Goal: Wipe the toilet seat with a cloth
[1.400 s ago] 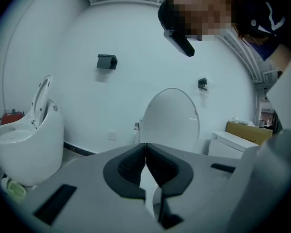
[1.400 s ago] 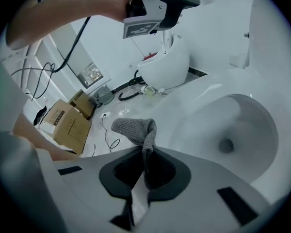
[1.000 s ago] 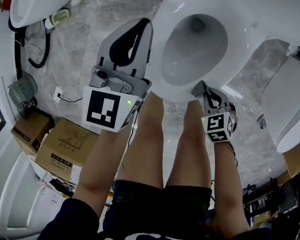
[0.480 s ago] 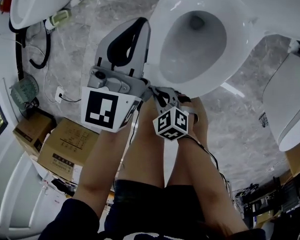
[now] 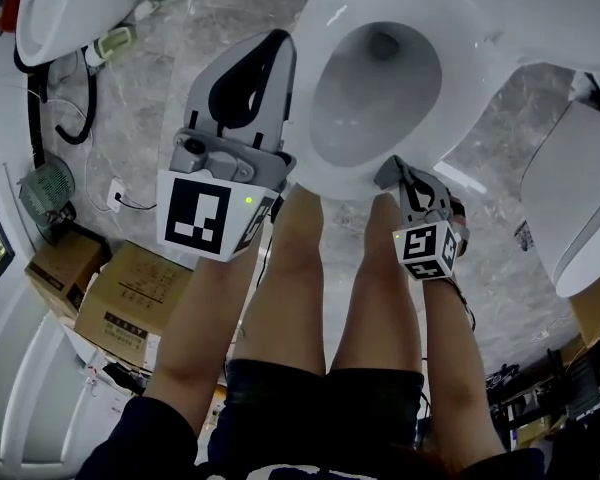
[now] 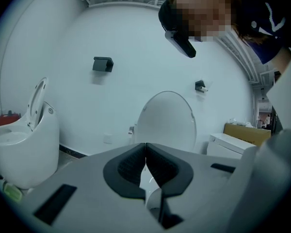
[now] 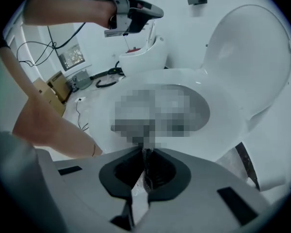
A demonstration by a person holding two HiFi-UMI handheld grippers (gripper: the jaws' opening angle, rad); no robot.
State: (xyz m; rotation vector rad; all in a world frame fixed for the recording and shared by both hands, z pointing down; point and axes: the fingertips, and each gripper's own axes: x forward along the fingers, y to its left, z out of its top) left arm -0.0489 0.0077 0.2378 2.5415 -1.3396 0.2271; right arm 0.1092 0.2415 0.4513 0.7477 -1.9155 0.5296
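Though shut, right tongs (image 5: 389,175) at seat (image 5: 325,20).

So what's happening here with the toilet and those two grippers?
A person stands facing the toilet seat, a gripper in each hand. The right gripper sits at the seat's front rim, jaws shut on what looks like a thin cloth. The left gripper is held up beside the bowl, shut and empty.
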